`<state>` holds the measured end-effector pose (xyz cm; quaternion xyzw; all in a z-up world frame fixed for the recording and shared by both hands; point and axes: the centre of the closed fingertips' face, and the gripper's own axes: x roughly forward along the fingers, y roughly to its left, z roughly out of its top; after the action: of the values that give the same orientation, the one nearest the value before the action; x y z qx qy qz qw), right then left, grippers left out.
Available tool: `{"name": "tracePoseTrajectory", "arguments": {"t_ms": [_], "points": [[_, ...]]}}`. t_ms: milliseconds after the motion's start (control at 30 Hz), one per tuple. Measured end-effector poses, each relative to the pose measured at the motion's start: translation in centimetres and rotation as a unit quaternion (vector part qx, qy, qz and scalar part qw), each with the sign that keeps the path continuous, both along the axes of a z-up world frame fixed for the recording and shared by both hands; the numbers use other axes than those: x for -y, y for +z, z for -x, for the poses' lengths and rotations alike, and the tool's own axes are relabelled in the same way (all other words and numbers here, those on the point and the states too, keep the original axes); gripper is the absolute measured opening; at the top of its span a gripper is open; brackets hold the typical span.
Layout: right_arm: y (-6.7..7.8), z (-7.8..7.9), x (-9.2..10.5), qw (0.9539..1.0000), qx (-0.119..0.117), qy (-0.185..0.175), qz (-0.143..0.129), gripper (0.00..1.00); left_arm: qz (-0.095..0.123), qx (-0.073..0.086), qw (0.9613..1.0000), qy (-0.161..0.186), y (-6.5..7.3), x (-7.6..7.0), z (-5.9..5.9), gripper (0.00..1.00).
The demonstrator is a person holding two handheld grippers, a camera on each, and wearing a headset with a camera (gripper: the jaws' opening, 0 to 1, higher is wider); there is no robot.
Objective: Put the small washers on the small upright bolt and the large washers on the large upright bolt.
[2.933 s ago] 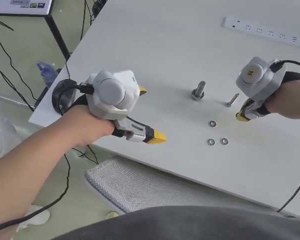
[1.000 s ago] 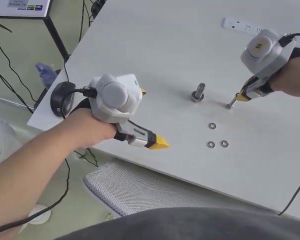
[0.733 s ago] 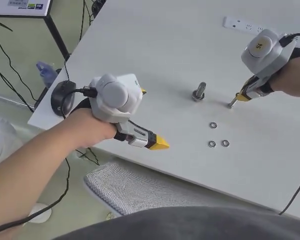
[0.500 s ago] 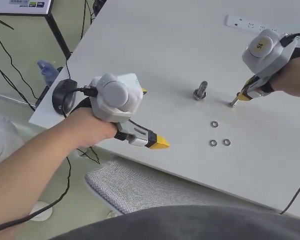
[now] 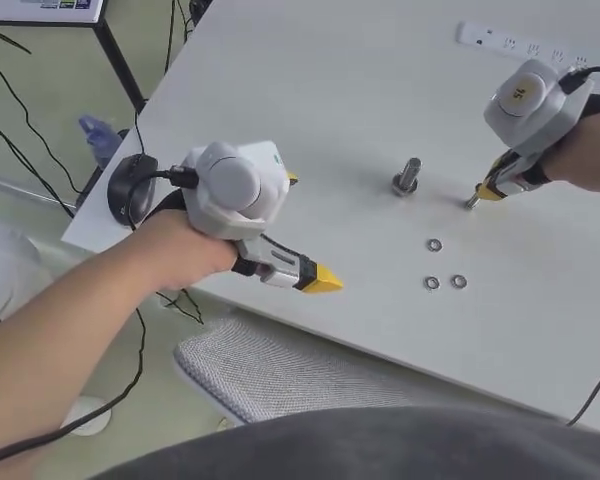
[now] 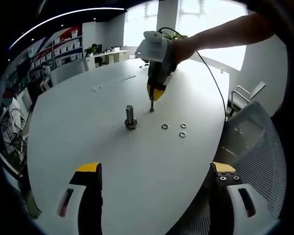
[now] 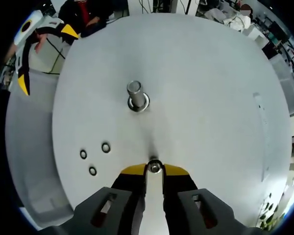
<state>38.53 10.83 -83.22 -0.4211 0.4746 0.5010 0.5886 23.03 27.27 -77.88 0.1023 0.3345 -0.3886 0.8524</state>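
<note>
The small bolt (image 7: pixel 155 166) stands upright near the large bolt (image 5: pixel 408 177), pinched between the closed jaws of the right hand-held gripper (image 5: pixel 485 193). Three washers (image 5: pixel 434 245) lie on the surface (image 5: pixel 330 100) near the large bolt. The left hand-held gripper (image 6: pixel 155 169) hangs wide open, well apart from it. The step in hand seems to be standing the small bolt up. Next, the right jaws must let go without tipping it.

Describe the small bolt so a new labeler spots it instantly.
On the white table, find the large upright bolt near the middle. To its right in the head view stands the small bolt: far thinner, and clamped between the right gripper's yellow tips, unlike the three loose washers lying nearer the person.
</note>
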Motion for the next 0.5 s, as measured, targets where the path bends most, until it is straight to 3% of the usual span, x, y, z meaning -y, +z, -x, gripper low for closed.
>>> {"name": "tracePoseTrajectory", "arguments": {"t_ms": [500], "points": [[-1.7,0.5,0.0,0.9998,-0.005,0.013,0.014,0.12,0.000,-0.005,1.0000,-0.002,-0.3,-0.1,-0.2,0.89]]}}
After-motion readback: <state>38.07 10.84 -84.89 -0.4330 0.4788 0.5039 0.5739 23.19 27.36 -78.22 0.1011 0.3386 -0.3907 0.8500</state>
